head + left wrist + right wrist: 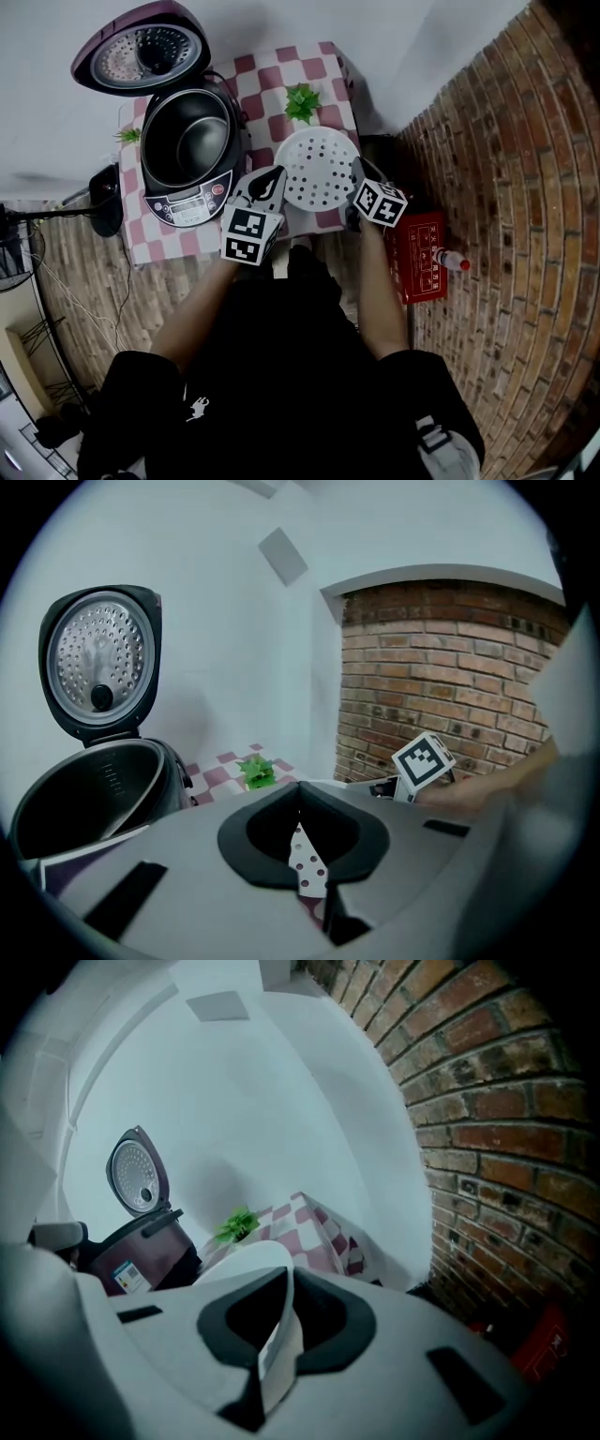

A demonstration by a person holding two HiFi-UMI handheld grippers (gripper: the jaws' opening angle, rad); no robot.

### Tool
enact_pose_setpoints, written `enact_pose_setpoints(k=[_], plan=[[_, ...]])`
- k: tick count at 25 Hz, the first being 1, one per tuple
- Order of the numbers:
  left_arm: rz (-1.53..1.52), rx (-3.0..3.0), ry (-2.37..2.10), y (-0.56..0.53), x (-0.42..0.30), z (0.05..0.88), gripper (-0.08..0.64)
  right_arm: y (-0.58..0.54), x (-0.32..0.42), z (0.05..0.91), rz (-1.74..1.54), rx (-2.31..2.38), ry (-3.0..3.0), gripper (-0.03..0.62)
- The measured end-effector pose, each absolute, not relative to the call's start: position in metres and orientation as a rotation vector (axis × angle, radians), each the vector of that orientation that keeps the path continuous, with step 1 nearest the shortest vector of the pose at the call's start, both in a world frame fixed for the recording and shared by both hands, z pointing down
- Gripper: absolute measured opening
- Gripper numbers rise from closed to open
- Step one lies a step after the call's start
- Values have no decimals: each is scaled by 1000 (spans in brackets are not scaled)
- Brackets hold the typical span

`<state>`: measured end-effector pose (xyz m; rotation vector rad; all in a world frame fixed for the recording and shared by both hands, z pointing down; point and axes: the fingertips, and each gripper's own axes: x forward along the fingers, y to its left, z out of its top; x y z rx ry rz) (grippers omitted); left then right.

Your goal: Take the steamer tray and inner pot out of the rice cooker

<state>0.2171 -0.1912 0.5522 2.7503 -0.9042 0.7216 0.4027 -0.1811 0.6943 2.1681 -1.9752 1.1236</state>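
The white perforated steamer tray point(319, 167) is over the checked table point(323, 66), right of the rice cooker point(187, 155). My left gripper point(274, 180) is shut on the tray's near-left rim; in the left gripper view a dotted white strip of the tray point(307, 862) is pinched between the jaws. My right gripper point(358, 172) is shut on the tray's right rim point(277, 1340). The dark inner pot point(187, 139) sits inside the cooker, whose lid point(141, 54) stands open. The pot point(84, 789) also shows at the left of the left gripper view.
A small green plant point(302, 101) stands just behind the tray, another point(129, 135) at the table's left edge. A red box point(424, 253) with a bottle on it lies on the brick floor to the right. A black stand point(103, 202) is left of the table.
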Motion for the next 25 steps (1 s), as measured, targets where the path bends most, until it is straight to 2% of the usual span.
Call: enact_pose_setpoints(k=[11, 19, 25], plan=[[733, 2732, -892, -195, 212, 559, 3, -182, 402, 709, 939, 2071, -1851, 29], [699, 2724, -874, -195, 215, 554, 3, -179, 399, 691, 881, 1978, -1878, 133], [601, 2723, -864, -195, 221, 527, 3, -185, 394, 647, 818, 1944, -1958, 135]])
